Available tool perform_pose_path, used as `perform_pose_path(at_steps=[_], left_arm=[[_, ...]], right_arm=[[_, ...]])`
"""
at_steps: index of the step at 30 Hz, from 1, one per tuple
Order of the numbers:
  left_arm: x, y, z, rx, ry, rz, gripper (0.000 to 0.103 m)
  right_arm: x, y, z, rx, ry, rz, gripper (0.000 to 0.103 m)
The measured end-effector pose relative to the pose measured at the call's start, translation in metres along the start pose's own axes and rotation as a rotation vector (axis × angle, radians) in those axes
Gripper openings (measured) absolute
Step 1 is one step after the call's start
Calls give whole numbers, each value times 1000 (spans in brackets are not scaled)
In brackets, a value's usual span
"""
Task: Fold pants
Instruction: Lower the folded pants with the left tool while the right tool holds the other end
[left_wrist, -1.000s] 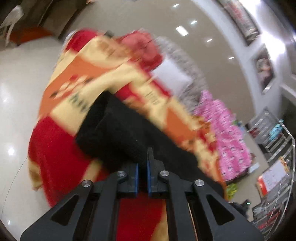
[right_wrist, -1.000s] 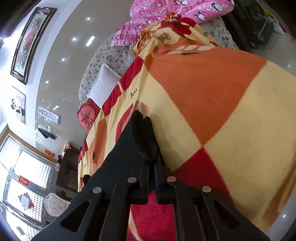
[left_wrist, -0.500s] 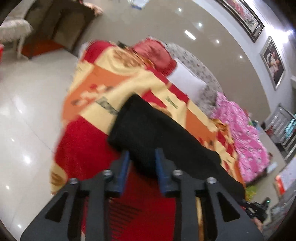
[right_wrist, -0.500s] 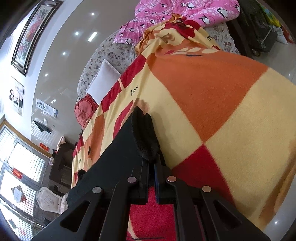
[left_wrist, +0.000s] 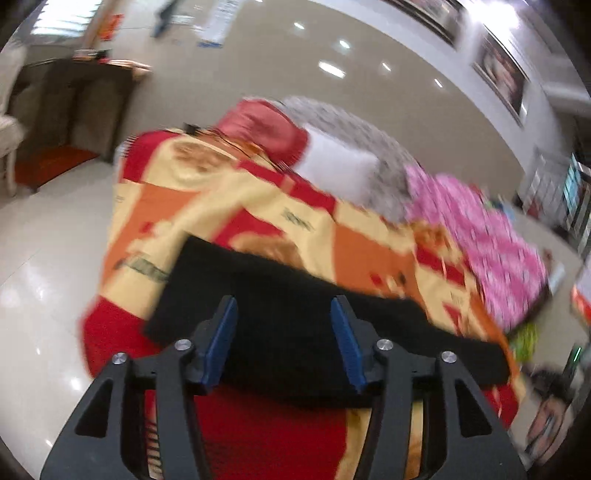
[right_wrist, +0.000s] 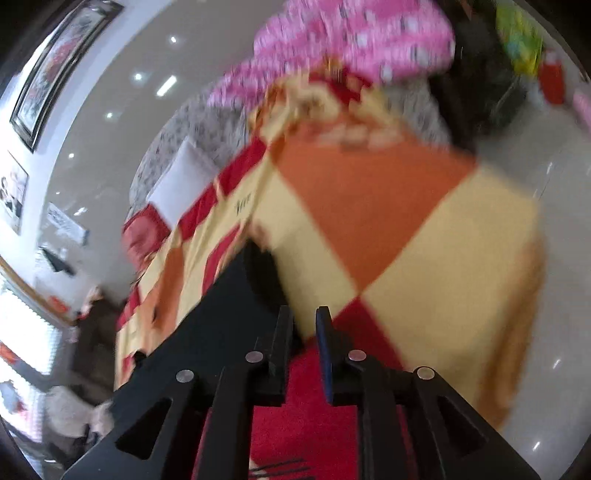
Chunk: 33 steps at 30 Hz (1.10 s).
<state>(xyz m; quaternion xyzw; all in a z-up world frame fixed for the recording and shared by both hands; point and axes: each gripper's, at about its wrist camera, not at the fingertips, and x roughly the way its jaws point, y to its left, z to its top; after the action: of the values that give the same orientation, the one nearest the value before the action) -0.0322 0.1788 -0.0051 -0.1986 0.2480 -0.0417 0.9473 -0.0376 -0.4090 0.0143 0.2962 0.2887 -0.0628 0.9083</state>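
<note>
Both views were motion-blurred (the blanket's (left_wrist: 236, 206) lettering was unreadable). The black pants (left_wrist: 288, 317) lay across lower centre, beyond the left hand-held gripper (left_wrist: 283, 334), spread wide and empty. The right hand-held gripper (right_wrist: 303, 332) stood narrowly parted, the pants' end just above its tips at centre frame.

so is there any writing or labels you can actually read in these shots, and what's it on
None can be read for certain.
Blanket: dark script in a cream square near the red stripe, too blurred to read.
Blanket, left view: two more dark marks of lettering, smeared by motion.
Wall sign: pale panel, text too small.
Framed pictures: no words legible.
Black pants: no label showing.
</note>
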Motion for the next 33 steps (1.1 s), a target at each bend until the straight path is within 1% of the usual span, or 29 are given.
perform_pose_path(at_steps=[1,2,3,4,5,7,8,9,10,11,13,14,15,16,18,19,20,21,22,24,25,26,27,28,29,30,31,32,33], left_arm=[[11,-4,-7,27,27,12,51],[19,-5,-12,43,51,29,53],[31,-4,-23,55,95,48,53],[28,-5,-26,75,57,46,54],[28,-7,-29,91,43,45,55],[25,-7,-29,92,47,44,55],[26,-6,-27,79,51,38,55],[25,-4,-24,59,59,30,55],[26,-2,-21,39,63,22,55],[25,0,-20,23,66,13,55],[25,2,-24,11,59,1,55],[26,0,-25,20,54,2,55],[27,-2,-27,35,47,7,55],[26,-2,-28,40,45,7,55],[25,0,-28,28,39,-5,55],[24,2,-29,21,36,-13,55],[23,3,-29,17,32,-21,55],[23,4,-29,18,29,-23,55],[23,4,-29,21,27,-23,55],[23,4,-30,21,25,-23,55],[23,4,-30,17,23,-25,55],[23,4,-30,15,22,-26,55],[23,4,-30,13,21,-27,55],[23,4,-30,13,21,-27,55],[23,4,-30,13,23,-27,55],[23,5,-30,11,26,-28,55],[23,5,-30,9,28,-30,55],[23,6,-29,6,30,-32,55],[23,6,-29,3,31,-35,55]], right_arm=[[-7,16,1,-79,-38,-8,15],[-13,45,-2,-212,-65,25,17],[-12,69,-8,-314,-55,69,24],[-7,100,-18,-429,-21,136,27],[-1,129,-29,-523,16,205,29],[14,187,-53,-705,106,350,31],[21,208,-64,-773,149,397,39],[30,235,-78,-866,179,442,40],[37,253,-88,-926,181,467,40],[49,275,-100,-986,204,500,40],[70,304,-112,-1017,252,542,40],[88,320,-117,-1008,314,573,40],[104,332,-122,-1011,363,565,36],[117,340,-127,-1029,376,526,36],[160,345,-130,-1068,442,362,36],[176,342,-125,-1015,483,320,34],[183,339,-113,-912,504,358,31],[188,338,-109,-878,524,341,21],[190,340,-104,-862,531,314,17],[188,343,-101,-831,540,289,19],[182,346,-101,-829,522,295,23],[175,353,-101,-841,492,323,25],[167,363,-105,-845,487,377,26],[163,373,-114,-847,517,443,28],[165,376,-121,-863,545,473,30],[170,386,-135,-922,575,448,31],[178,388,-142,-958,583,398,31],[193,387,-147,-974,585,315,35],[198,385,-141,-931,563,305,36]])
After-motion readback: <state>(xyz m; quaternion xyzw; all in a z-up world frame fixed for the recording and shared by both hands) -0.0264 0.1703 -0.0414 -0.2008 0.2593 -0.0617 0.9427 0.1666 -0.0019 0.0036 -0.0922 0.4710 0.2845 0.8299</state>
